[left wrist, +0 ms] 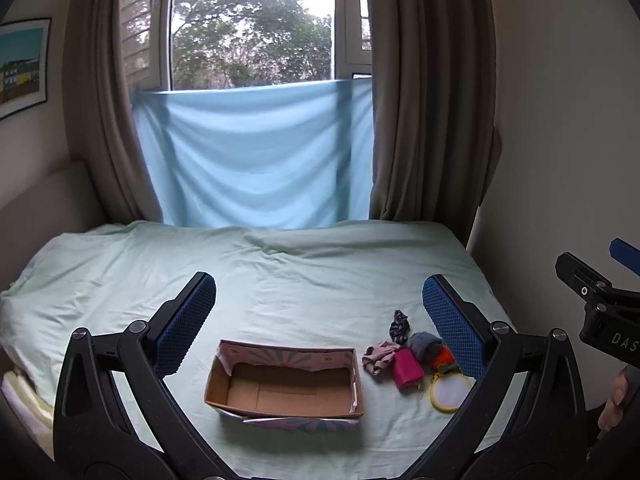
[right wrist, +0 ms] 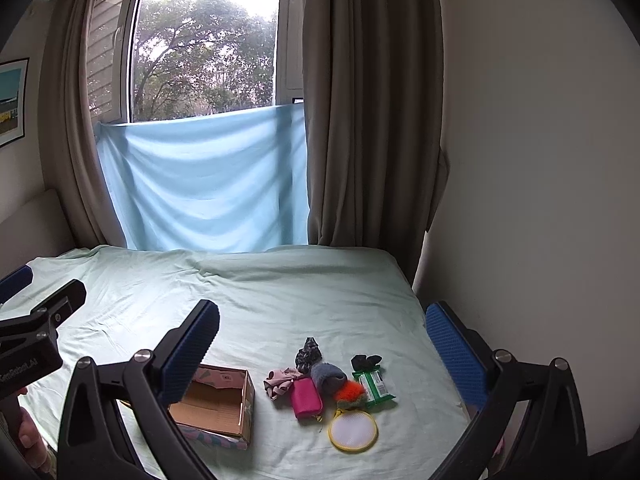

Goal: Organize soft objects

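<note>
An empty open cardboard box (left wrist: 286, 386) (right wrist: 218, 406) sits on the bed. To its right lies a small pile: a pink cloth (left wrist: 378, 356) (right wrist: 280, 380), a magenta pouch (left wrist: 407, 369) (right wrist: 306, 398), a grey sock ball (left wrist: 424, 344) (right wrist: 328, 376), a patterned scrunchie (left wrist: 400, 326) (right wrist: 307, 354), an orange fuzzy toy (left wrist: 442, 358) (right wrist: 351, 392), a yellow-rimmed round disc (left wrist: 450, 392) (right wrist: 353, 430), a green packet (right wrist: 376, 388) and a black scrunchie (right wrist: 366, 361). My left gripper (left wrist: 320, 316) is open above the box. My right gripper (right wrist: 322, 344) is open above the pile.
The bed has a pale green sheet (left wrist: 280, 272) (right wrist: 280, 284). A blue cloth (left wrist: 256, 156) hangs under the window, with brown curtains (left wrist: 428, 92) on both sides. A white wall (right wrist: 540, 160) runs along the bed's right side.
</note>
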